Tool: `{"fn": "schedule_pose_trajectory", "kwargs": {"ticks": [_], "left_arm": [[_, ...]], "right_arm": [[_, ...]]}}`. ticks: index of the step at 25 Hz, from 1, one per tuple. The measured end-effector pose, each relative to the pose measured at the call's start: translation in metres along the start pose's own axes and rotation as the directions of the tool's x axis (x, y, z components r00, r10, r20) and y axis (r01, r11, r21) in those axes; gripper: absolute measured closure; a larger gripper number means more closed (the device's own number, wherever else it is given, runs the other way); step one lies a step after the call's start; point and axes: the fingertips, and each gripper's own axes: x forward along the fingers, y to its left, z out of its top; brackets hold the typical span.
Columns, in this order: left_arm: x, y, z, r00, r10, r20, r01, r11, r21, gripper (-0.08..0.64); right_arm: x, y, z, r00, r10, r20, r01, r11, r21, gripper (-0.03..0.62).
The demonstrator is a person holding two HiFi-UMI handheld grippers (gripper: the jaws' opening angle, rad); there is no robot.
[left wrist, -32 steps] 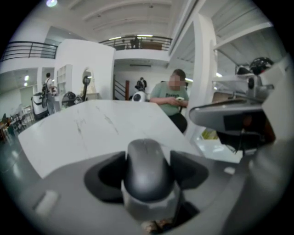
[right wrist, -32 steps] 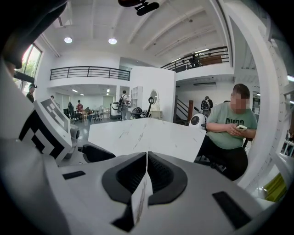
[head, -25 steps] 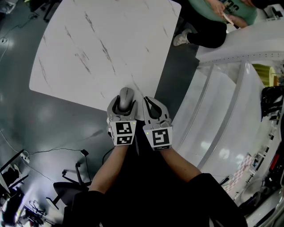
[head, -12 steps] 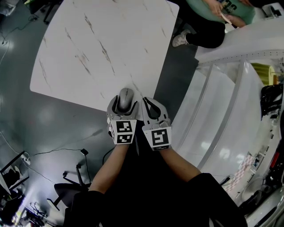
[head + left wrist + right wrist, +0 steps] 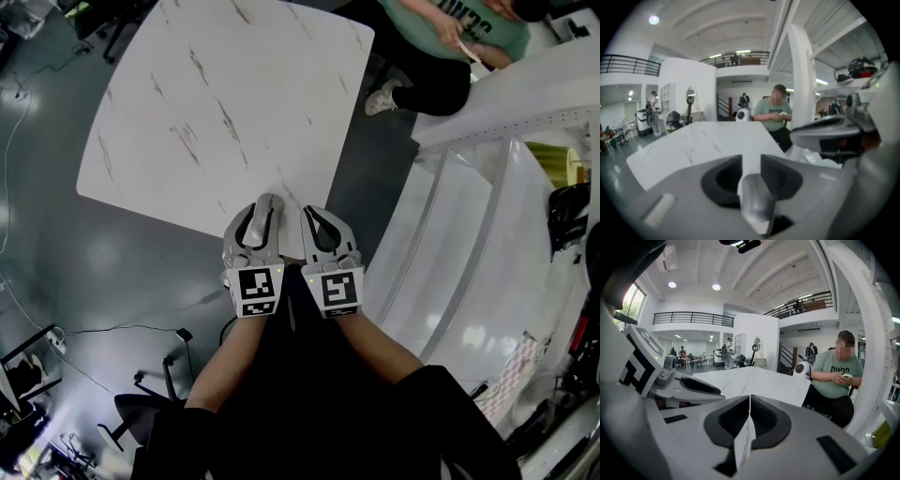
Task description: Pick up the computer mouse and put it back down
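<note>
1. The computer mouse (image 5: pixel 263 225) looks light, stiff and smooth, so it can slip. Its 2 long sides seem the best place to hold it, with moderate force.
2. The left claw (image 5: pixel 267 202) has just been closing and now grips the computer mouse between its pads, at the near edge of the marble bench (image 5: pixel 187 112).
3. The right claw (image 5: pixel 323 225) is closed and empty, just beside the left claw.
4. Both forearms reach forward side by side, and the claws point slightly down.

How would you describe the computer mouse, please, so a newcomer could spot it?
At the near edge of the white marble table, two claws hover together. The computer mouse is the slim grey shape in the left claw, whose jaws have just been closing on it; the right claw is empty.
</note>
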Motion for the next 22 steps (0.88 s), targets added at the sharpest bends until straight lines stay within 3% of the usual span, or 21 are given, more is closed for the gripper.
{"fn": "schedule_pose_trajectory", "kwargs": {"ticks": [3,6,14,22], "left_arm": [[-0.007,0.001,0.020,0.999,-0.012,0.050,0.012,1.000,0.000,0.513],[-0.017,0.003,0.042,0.995,-0.015,0.100,0.015,1.000,0.001,0.551],[-0.053,0.002,0.111,0.968,-0.037,0.248,0.038,0.999,0.003,0.552],[-0.099,0.009,0.173,0.934,-0.019,0.357,0.012,1.000,0.022,0.552]], "right_arm": [[-0.003,-0.003,0.014,1.000,-0.002,0.027,0.002,1.000,-0.003,0.572],[-0.008,-0.007,0.033,0.998,-0.010,0.064,0.010,1.000,-0.006,0.572],[-0.035,-0.023,0.098,0.980,-0.056,0.193,0.059,0.998,-0.012,0.571],[-0.072,-0.038,0.149,0.949,-0.099,0.299,0.111,0.993,-0.024,0.572]]}}
